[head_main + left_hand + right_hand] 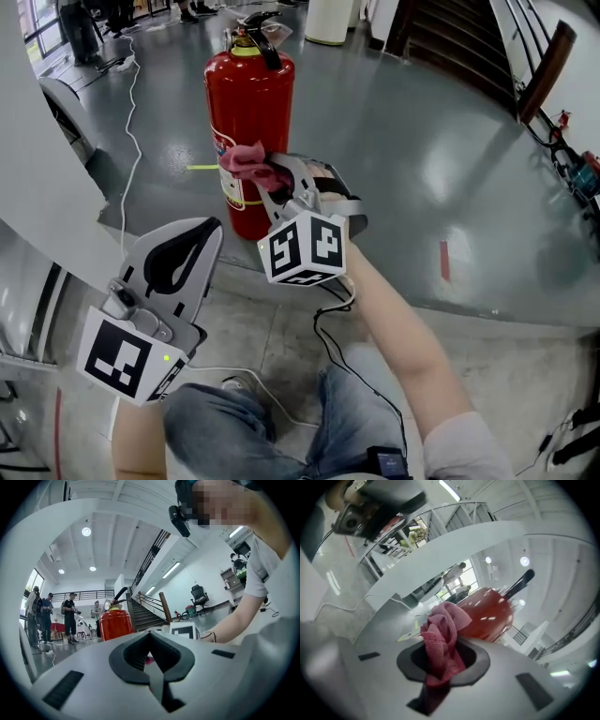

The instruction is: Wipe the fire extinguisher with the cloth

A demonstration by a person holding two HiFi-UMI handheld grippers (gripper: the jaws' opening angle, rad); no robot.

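A red fire extinguisher (248, 103) with a black handle stands upright on the grey floor. My right gripper (274, 180) is shut on a bunched pink cloth (246, 162), which lies against the cylinder's front, over its label. In the right gripper view the cloth (440, 637) sticks out between the jaws, with the extinguisher (490, 613) right behind it. My left gripper (208, 230) hangs lower and to the left, jaws shut with nothing in them. It points level at the extinguisher (115, 623), clear of it.
A white curved counter (42, 178) rises at the left. A white cable (131, 141) runs over the floor behind it. A staircase (459, 42) stands at the far right. Several people (70, 616) stand beyond the extinguisher. The person's knees (281, 422) are below.
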